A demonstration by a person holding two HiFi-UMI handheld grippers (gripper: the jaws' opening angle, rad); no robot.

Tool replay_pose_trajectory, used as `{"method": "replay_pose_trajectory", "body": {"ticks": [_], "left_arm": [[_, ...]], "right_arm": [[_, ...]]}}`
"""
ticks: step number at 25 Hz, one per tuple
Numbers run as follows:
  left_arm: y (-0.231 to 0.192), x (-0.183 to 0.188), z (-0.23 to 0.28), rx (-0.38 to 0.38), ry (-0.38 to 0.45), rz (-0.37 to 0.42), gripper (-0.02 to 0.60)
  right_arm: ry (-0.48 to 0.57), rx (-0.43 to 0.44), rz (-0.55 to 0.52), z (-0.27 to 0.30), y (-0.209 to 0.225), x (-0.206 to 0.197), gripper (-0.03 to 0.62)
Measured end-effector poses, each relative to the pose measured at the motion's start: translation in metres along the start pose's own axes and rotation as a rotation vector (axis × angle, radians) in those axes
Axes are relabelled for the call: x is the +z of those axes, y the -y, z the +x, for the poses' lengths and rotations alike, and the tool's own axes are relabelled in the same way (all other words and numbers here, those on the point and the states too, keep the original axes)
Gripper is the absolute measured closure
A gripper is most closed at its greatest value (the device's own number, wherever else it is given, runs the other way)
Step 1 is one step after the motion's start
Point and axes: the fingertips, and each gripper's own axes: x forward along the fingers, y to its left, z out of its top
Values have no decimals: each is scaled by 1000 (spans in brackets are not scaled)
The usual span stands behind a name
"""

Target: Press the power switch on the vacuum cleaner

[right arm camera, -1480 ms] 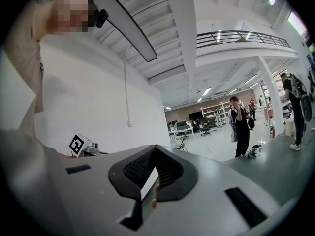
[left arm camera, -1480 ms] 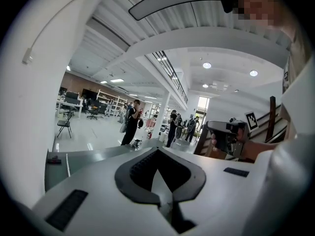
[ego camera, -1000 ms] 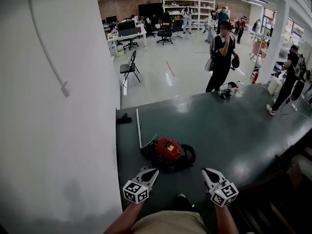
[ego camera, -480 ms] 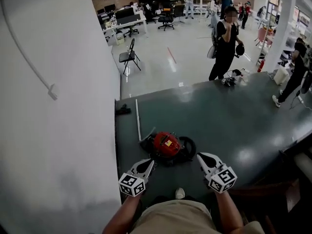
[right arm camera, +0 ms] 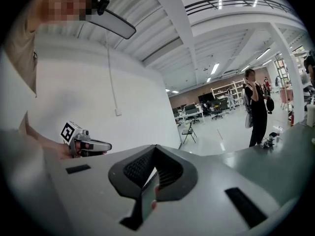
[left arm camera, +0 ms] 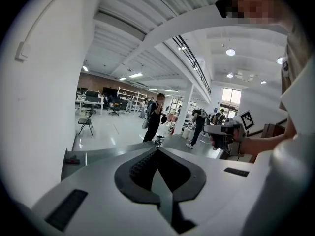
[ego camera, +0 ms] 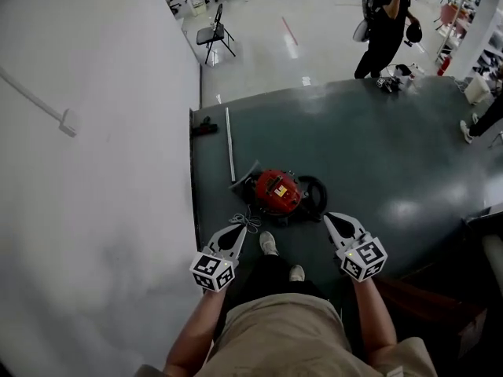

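Vacuum cleaner (ego camera: 275, 192) — red, lying on the dark green floor (ego camera: 377, 163). Left gripper (ego camera: 240, 232) and right gripper (ego camera: 334, 222) — jaws together, empty — are near the vacuum cleaner, one at each side, without touching it.

One vacuum (ego camera: 277, 192), one pipe (ego camera: 229, 144), one small black object (ego camera: 206, 126), one chair (ego camera: 214, 34), one bystander (ego camera: 385, 22), two grippers: left tongs (ego camera: 240, 230), right tongs (ego camera: 333, 220).

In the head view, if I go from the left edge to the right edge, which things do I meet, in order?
White wall → left gripper → red and black canister vacuum cleaner → right gripper → standing person in black clothes.
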Motion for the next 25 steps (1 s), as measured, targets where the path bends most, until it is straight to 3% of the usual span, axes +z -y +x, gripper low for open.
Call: {"method": "replay_pose_trajectory", "body": {"ticks": [9,16,21,25], "left_arm": [[-77,-3,87,-85,-58,15,588],[-132,-21,157,-170,-149,29,589],[-149,-69,206,-251,-268,38,588],[-166,-118,251,-243,-359,24,586]], "right_arm": [[-159,-23,-104,103,33,-16,585],[-328,-76,-169,182,74,-56,585],[-443,-99,-196,233,109,-117,585],[-541,-104,-149,271,147,-193,585]]}}
